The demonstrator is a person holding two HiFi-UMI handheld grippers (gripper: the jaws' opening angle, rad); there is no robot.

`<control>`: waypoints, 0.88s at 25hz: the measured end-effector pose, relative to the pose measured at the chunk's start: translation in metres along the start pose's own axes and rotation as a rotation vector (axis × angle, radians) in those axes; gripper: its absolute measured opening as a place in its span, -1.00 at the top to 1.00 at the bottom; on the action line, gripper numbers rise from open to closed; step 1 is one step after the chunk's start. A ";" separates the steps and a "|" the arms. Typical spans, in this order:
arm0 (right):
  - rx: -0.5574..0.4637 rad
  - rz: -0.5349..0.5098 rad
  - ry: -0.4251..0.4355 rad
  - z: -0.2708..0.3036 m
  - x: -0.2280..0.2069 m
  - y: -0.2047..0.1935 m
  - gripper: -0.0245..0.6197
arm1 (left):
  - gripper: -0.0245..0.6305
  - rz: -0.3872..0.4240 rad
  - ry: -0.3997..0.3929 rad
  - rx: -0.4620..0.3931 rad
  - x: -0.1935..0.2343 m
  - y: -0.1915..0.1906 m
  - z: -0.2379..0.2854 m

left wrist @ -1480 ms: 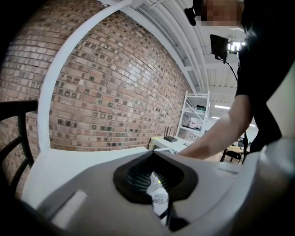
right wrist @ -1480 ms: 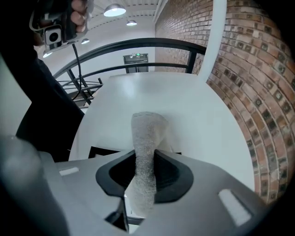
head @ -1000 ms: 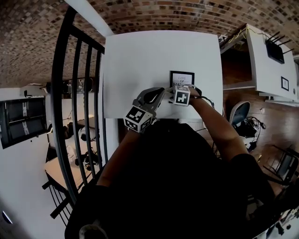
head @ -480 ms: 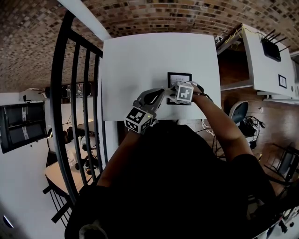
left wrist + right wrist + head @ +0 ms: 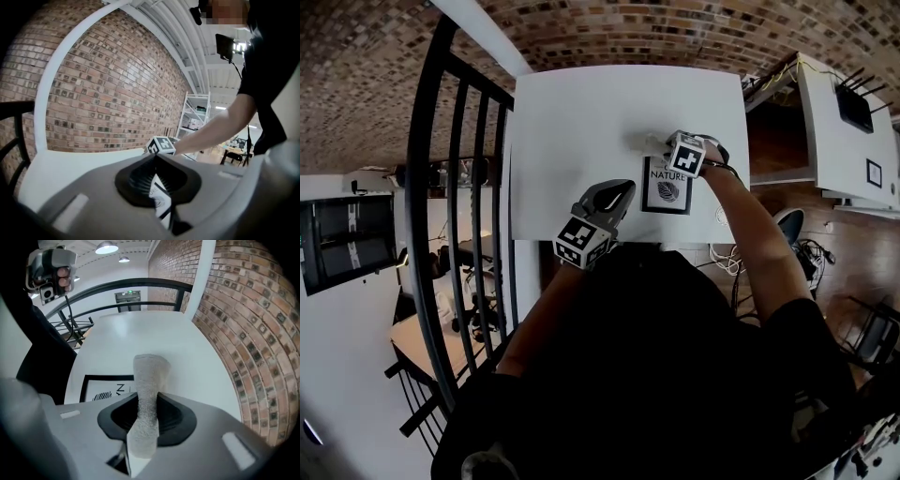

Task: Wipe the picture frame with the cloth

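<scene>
Cloth (image 5: pixel 149 380) is pinched by R gripper (image 5: pixel 145 420) fingers; picture frame (image 5: pixel 667 192) left edge is clamped by L gripper (image 5: pixel 159 187) fingers.

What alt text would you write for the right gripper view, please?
The right hand-held gripper is shut on a pale cloth that sticks out over a white table; a black picture frame lies flat at lower left.

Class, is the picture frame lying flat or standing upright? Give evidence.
Lying flat: the picture frame rests face-up on the white table, its print facing the head camera.
</scene>
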State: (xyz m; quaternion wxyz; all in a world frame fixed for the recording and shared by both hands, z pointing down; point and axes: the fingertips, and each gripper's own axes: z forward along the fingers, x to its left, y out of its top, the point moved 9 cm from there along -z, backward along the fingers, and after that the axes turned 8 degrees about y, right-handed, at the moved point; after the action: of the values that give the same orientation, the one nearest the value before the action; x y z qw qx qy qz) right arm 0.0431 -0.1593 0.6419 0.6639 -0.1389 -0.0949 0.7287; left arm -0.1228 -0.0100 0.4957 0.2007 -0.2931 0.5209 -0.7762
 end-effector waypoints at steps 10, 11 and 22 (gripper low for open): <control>0.044 0.010 0.092 0.031 0.016 -0.017 0.62 | 0.93 -0.016 0.004 0.010 0.000 -0.007 0.000; 0.044 0.010 0.102 0.031 0.018 -0.016 0.62 | 0.93 -0.015 0.002 0.009 0.000 -0.007 0.000; 0.067 0.076 0.295 0.047 0.074 -0.031 0.62 | 0.93 -0.008 -0.033 0.015 -0.009 -0.007 0.007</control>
State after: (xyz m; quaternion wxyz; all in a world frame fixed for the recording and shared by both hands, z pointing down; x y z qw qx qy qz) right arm 0.0507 -0.0802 0.6903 0.6467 -0.2256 0.0332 0.7278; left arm -0.1117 -0.0067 0.5017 0.2085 -0.3062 0.5104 -0.7760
